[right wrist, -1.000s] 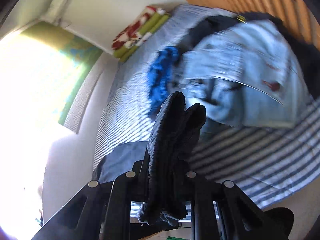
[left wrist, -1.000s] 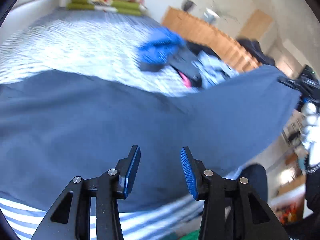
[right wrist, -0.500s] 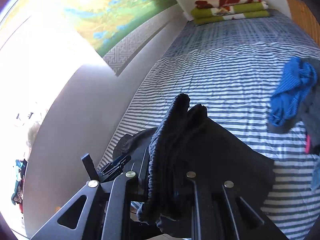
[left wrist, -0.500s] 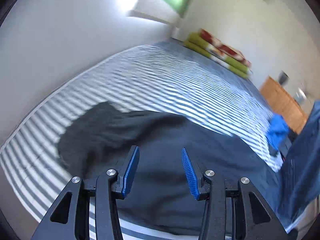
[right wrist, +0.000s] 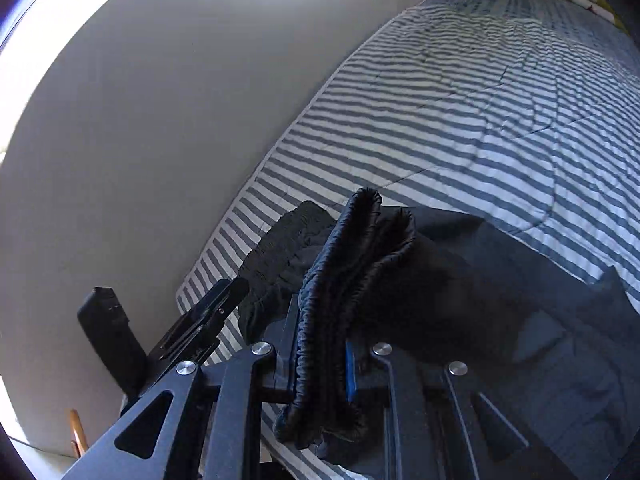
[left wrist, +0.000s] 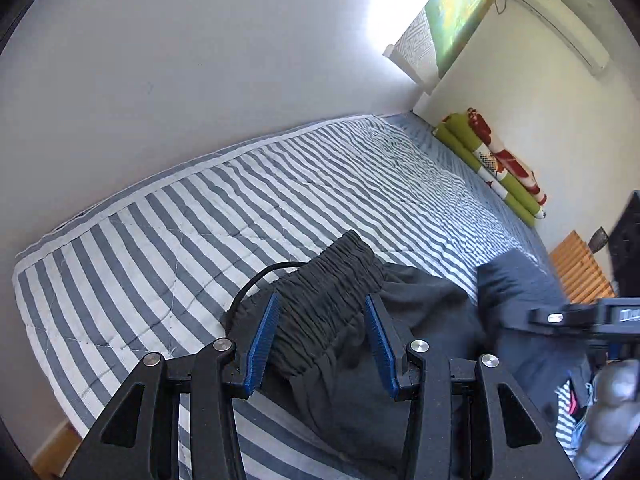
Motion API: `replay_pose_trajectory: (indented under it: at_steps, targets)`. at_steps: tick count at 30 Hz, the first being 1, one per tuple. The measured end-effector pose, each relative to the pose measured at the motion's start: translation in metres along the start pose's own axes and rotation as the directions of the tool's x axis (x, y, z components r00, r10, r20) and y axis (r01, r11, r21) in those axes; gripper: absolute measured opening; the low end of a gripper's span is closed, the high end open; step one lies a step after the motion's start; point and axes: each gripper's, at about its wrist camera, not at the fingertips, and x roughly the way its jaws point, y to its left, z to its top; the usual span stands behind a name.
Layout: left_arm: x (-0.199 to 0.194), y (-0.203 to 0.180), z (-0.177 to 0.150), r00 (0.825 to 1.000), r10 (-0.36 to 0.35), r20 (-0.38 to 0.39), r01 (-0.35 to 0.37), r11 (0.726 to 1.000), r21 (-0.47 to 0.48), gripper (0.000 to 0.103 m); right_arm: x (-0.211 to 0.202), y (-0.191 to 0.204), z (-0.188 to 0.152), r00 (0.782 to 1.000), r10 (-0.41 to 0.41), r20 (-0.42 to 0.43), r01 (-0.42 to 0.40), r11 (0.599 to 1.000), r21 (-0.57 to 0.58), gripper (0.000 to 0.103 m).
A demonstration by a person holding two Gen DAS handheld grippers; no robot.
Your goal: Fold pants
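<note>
Lying crumpled on striped bed [left wrist: 280, 200], lower centre of frame: dark pants [left wrist: 432, 320]. Left gripper [left wrist: 320, 336] open, blue pads straddling gathered waistband [left wrist: 328, 280], seemingly not pressing. Right gripper [right wrist: 324, 360] clamped on folded waistband bunch, lower centre of right wrist view. Green rolled bedding [left wrist: 492, 160] at right, against wall.

Both wrist views look steeply down, close over the pants [left wrist: 332, 320] [right wrist: 360, 280], sharing the striped bed [left wrist: 200, 220] [right wrist: 480, 100] toward 12 o'clock.
</note>
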Motion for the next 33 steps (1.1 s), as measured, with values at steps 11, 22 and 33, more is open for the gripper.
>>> replay_pose_trajectory:
  at_steps: [11, 22, 33]
  targets:
    - [0.002, -0.001, 0.000, 1.000, 0.015, 0.020, -0.015, 1.000, 0.003, 0.047, 0.054, 0.023, 0.015, 0.991, -0.026, -0.128, 0.026, 1.000, 0.002, 0.036]
    - [-0.008, -0.040, -0.009, 0.991, -0.127, 0.043, 0.123, 0.990, 0.072, 0.047, -0.027, 0.020, 0.014, 0.998, 0.065, 0.007, -0.064, 0.994, -0.088, 0.044]
    - [0.038, -0.151, -0.045, 0.981, -0.147, -0.127, 0.183, 0.920, 0.348, 0.047, -0.100, -0.128, -0.093, 0.965, -0.242, 0.106, 0.245, 0.970, -0.016, 0.044]
